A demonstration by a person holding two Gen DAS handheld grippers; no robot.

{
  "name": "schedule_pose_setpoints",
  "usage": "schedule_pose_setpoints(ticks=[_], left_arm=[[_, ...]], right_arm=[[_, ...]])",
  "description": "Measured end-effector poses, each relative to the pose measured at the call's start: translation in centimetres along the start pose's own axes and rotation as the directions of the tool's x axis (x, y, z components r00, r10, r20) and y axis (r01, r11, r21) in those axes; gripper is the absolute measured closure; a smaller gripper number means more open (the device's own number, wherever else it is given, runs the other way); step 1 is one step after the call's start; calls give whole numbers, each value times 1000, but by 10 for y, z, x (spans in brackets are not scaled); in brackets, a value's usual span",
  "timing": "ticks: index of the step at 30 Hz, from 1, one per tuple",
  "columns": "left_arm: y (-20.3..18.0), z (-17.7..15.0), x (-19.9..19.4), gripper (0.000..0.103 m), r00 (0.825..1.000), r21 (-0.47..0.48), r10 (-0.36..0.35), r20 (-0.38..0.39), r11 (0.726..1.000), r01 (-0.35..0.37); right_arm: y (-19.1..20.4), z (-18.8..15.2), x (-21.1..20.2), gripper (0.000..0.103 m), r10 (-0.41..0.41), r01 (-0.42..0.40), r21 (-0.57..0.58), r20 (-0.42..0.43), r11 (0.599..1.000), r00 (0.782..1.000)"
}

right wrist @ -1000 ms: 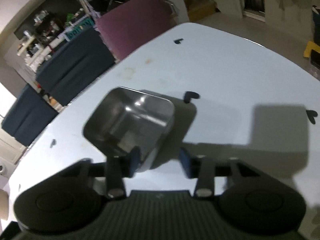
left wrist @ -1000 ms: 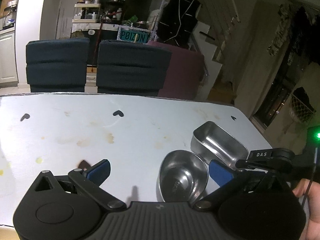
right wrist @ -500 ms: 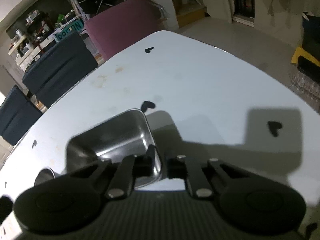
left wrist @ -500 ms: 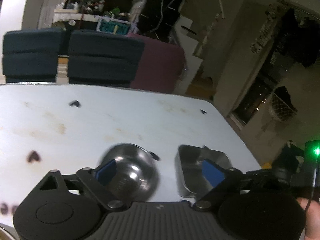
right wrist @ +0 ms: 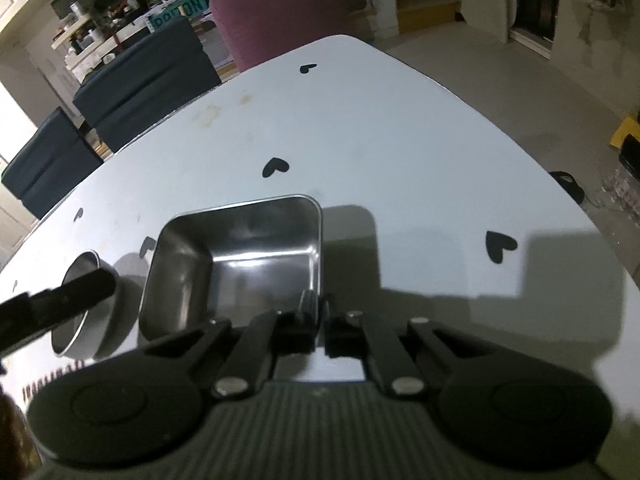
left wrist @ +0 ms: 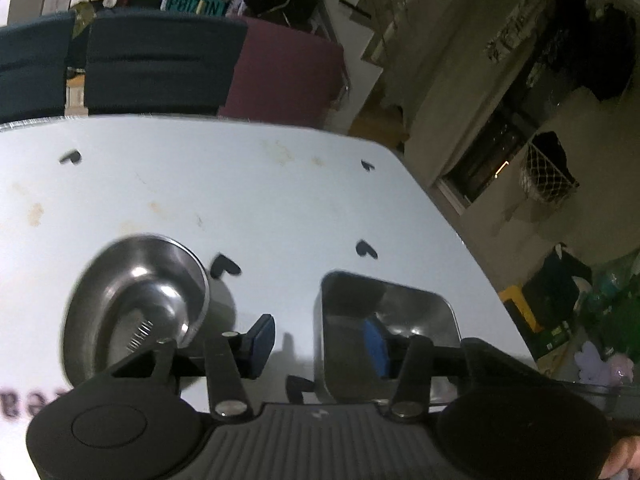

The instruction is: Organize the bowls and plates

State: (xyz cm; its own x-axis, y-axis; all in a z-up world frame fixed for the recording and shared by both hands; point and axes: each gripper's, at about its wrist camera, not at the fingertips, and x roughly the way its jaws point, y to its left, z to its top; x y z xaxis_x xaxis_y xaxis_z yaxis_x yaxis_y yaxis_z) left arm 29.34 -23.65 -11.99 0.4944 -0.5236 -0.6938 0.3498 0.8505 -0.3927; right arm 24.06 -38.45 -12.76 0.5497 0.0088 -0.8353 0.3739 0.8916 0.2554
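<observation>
- The square steel tray (right wrist: pixel 240 264) sits on the white desk (right wrist: pixel 400 160), with a round steel bowl (left wrist: pixel 136 304) just beside it.
- The right tool (right wrist: pixel 318 320) is clamped on the tray's near right wall, one finger inside, one outside.
- The left tool (left wrist: pixel 320 344) has just been closing; its jaws stand apart, straddling the tray's left wall without pressing, and its right blue pad (left wrist: pixel 376 346) is inside the tray.

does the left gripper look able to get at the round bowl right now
Probably yes. The round bowl sits just left of the left gripper, whose half-open jaws straddle the rectangular tin's wall; nothing lies between.
</observation>
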Motion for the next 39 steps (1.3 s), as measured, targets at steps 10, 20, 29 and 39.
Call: schedule_pose_setpoints(ticks=[10, 20, 29, 39], left_arm=[[0, -2, 21, 74, 997, -12, 55, -51, 998, -55], [3, -4, 24, 94, 997, -33, 40, -59, 999, -42], [-3, 1, -2, 96, 999, -15, 42, 17, 999, -42], [-8, -1, -61, 97, 994, 25, 84, 75, 996, -86]], right_arm=[[-2, 12, 13, 94, 70, -69, -41, 33, 997, 997], [-7, 24, 18, 94, 102, -101, -28, 62, 995, 993], [0, 21, -2, 99, 121, -114, -84, 82, 990, 989], [17, 9, -43, 98, 188, -169, -143, 132, 975, 973]])
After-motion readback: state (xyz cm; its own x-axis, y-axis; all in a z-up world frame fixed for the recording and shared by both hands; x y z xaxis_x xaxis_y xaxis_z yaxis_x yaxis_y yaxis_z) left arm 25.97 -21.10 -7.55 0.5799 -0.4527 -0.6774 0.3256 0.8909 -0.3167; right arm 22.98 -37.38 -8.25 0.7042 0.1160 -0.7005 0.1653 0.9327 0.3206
